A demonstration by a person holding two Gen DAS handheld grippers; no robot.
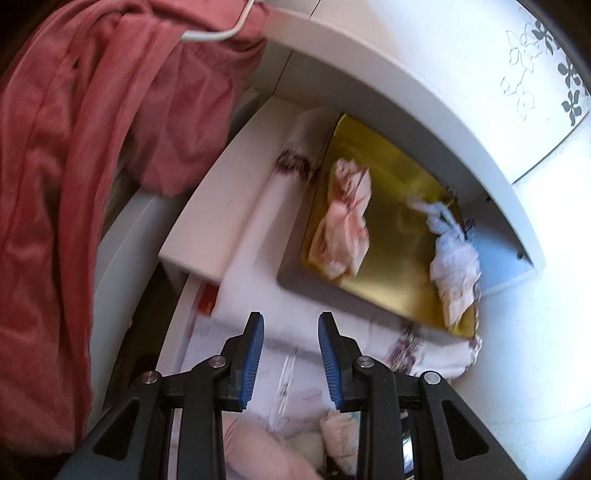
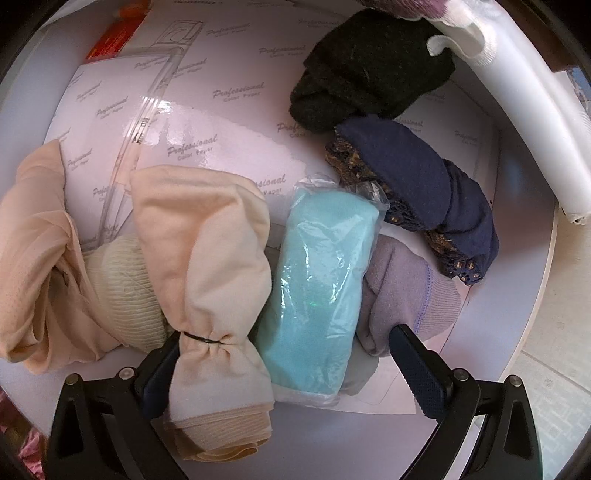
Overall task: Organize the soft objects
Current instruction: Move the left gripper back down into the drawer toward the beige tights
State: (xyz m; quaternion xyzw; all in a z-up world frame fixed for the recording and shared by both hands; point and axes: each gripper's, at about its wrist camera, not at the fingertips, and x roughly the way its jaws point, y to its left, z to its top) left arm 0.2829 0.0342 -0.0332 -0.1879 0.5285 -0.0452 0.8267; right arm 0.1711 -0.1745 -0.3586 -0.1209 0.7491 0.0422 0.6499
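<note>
In the left wrist view my left gripper (image 1: 291, 317) is open by a narrow gap, with nothing between its blue pads (image 1: 251, 354). It hovers over white printed cloth (image 1: 280, 354), short of a gold tray (image 1: 391, 243). On the tray lie a pink-and-white bundle (image 1: 343, 229) and a white bundle (image 1: 454, 258). In the right wrist view my right gripper (image 2: 286, 334) points down into a white drawer (image 2: 517, 332), jaws wide. A tied beige bundle (image 2: 207, 266) and a turquoise cloth in clear wrap (image 2: 317, 280) lie between its fingers. I cannot see either pad pressing them.
A red garment (image 1: 74, 184) hangs on a white hanger (image 1: 221, 35) at the left. White shelf boards (image 1: 369, 74) curve over the tray. The drawer also holds a black knit (image 2: 369, 66), a navy lace piece (image 2: 413, 177), a lilac cloth (image 2: 406, 295) and a cream knit (image 2: 125, 288).
</note>
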